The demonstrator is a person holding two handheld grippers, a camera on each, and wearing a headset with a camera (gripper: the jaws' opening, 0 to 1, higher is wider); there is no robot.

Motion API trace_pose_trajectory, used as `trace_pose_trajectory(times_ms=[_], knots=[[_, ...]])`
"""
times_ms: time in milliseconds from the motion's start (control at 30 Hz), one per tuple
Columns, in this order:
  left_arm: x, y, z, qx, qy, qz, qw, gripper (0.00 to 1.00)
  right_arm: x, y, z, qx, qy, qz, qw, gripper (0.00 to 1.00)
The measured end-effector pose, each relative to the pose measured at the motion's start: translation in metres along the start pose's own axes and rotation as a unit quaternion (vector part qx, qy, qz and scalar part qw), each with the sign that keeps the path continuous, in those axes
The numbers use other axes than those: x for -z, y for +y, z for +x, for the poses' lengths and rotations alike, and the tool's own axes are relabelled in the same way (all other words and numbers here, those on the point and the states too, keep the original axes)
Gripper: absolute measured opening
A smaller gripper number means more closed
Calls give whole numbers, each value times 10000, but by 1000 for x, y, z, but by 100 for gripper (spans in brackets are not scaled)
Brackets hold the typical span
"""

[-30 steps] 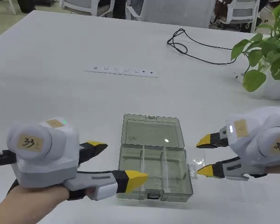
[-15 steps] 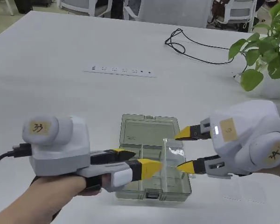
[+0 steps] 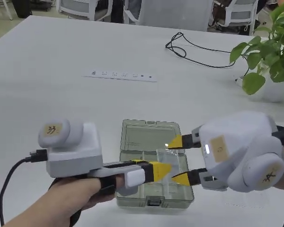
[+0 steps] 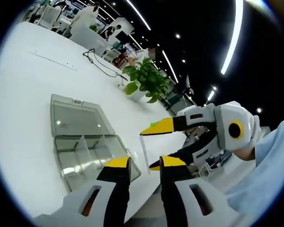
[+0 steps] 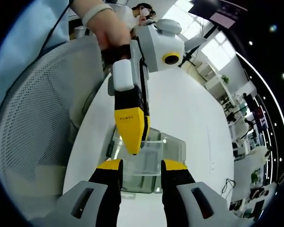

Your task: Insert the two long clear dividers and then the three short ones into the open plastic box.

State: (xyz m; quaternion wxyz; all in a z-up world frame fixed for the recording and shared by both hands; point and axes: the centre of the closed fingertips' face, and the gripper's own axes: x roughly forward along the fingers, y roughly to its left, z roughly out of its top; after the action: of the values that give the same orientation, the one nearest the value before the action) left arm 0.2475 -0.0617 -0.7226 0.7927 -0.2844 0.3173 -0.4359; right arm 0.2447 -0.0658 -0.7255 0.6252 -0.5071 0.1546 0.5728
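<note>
The clear greenish box (image 3: 132,196) lies open on the white table, its lid (image 3: 151,135) flat behind it. Two long dividers stand in its base (image 4: 85,151). My right gripper (image 3: 178,159) hovers over the box's right half, shut on a small clear divider (image 3: 173,152) held by its edges. This divider (image 5: 142,158) spans the gap between the jaws of the right gripper (image 5: 142,165). My left gripper (image 3: 151,166) reaches in from the left, its jaws only a little apart. The divider's thin edge (image 4: 145,151) runs down to the tips of the left gripper (image 4: 145,163); I cannot tell if they touch.
A white power strip (image 3: 119,75) lies on the table beyond the box. A black cable (image 3: 189,45) loops at the far right, and a green plant (image 3: 265,61) stands at the right edge. Chairs line the table's far side.
Both grippers have closed in over the box. The right one brought a clear divider from the table at the box's right. The left jaws have narrowed.
</note>
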Motion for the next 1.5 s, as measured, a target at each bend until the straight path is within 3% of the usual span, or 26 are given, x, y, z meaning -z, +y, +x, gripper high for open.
trace_pose_trajectory(times_ms=[100,567,700,967,1167,1267,1333,1500], knots=[[1,0,1,55,-73,-207,9997,18,-4,2,1,4,32,-217,9998,33],[1,4,0,74,-281,-559,9980,7,-15,0,-1,83,53,-557,9984,33],[1,0,0,199,-307,-637,9973,0,-16,1,1,123,134,-780,9968,33],[3,-1,2,254,-292,-752,9964,0,-15,2,2,94,170,-847,9962,33],[2,0,1,263,-297,-716,9966,0,-15,1,1,124,167,-872,9960,33],[1,0,0,266,-293,-627,9972,0,-20,0,0,76,-69,-421,9991,44],[2,0,-1,265,-263,-537,9979,0,-23,-3,-3,63,-185,-214,9996,43],[8,2,-5,238,24,141,9996,0,-24,-13,-9,-16,-423,210,9989,43]])
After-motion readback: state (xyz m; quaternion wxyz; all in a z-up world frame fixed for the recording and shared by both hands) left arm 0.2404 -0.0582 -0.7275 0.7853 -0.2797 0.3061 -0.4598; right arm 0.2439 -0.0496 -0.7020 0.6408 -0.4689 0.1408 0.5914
